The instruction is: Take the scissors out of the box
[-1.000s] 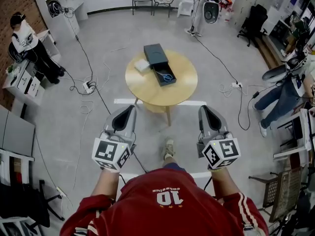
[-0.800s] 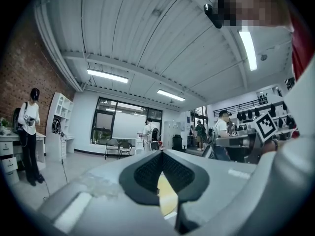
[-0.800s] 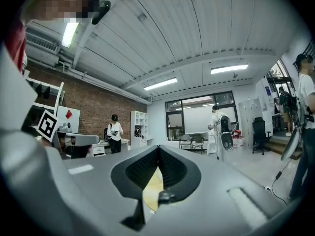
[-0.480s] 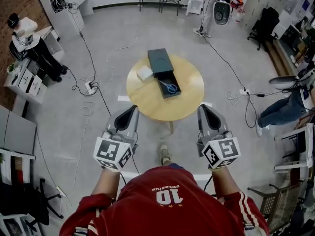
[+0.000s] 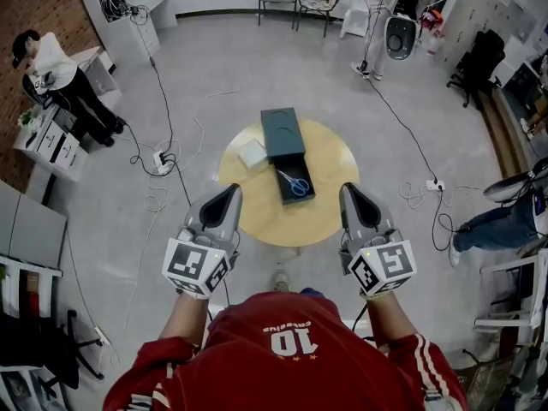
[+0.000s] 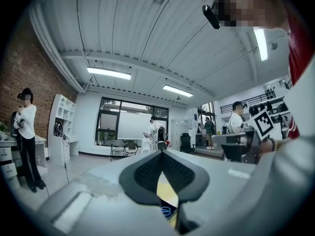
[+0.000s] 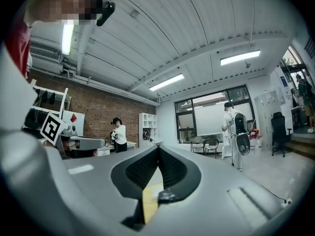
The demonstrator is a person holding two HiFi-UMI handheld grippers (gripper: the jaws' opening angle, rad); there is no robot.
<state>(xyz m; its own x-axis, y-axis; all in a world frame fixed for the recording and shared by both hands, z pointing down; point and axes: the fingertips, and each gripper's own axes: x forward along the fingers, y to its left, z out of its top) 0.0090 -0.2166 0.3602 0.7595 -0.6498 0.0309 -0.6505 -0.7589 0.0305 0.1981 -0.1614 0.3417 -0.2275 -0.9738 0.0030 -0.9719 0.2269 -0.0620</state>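
Blue-handled scissors (image 5: 296, 183) lie in the pulled-out drawer (image 5: 294, 194) of a dark box (image 5: 283, 131) on a round wooden table (image 5: 330, 165). Both grippers are held level in front of the person, short of the table's near edge. My left gripper (image 5: 232, 190) is shut and empty, near the table's left side. My right gripper (image 5: 346, 188) is shut and empty, near its right side. In the left gripper view the left gripper (image 6: 161, 154) has its tips together, and the scissors' handles (image 6: 167, 211) show below them. In the right gripper view the right gripper (image 7: 158, 149) is likewise closed.
A small white box (image 5: 253, 152) lies on the table left of the dark box. Cables and a power strip (image 5: 157, 157) trail over the floor to the left. A person (image 5: 53, 68) stands by desks at far left, a white robot (image 5: 401, 28) at the back right.
The table with the box has drawn closer and lower in the head view as the person walked toward it. Both grippers stay shut and keep their pose before the body.
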